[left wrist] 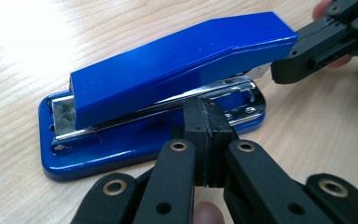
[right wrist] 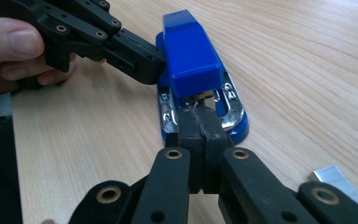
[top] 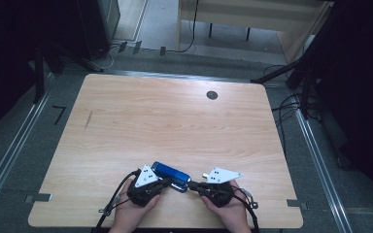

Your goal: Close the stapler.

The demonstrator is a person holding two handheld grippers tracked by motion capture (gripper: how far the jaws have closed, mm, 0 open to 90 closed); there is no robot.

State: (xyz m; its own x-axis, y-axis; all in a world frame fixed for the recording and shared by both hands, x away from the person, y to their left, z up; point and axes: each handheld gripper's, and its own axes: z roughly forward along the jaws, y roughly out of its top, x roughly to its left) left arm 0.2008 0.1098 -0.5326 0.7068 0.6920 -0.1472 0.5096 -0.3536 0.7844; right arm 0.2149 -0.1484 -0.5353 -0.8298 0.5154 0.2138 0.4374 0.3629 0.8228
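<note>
Blue stapler [top: 171, 176] flat on the light wooden tabletop [top: 175, 121], near the front edge, lying between the two hands. Left gripper [left wrist: 208, 135] pressed closed, jaws together with nothing between them, tips touching the long side of the stapler at the chrome magazine, just above the blue base. Right gripper [right wrist: 200, 122] likewise closed on nothing, tips against the stapler's front end, under the blue top cover, above the metal anvil plate. Seen from the high view, left gripper [top: 164, 182] and right gripper [top: 190, 185] meeting the stapler from either side. Dark round grommet [top: 212, 95] far off toward the back of the tabletop.
</note>
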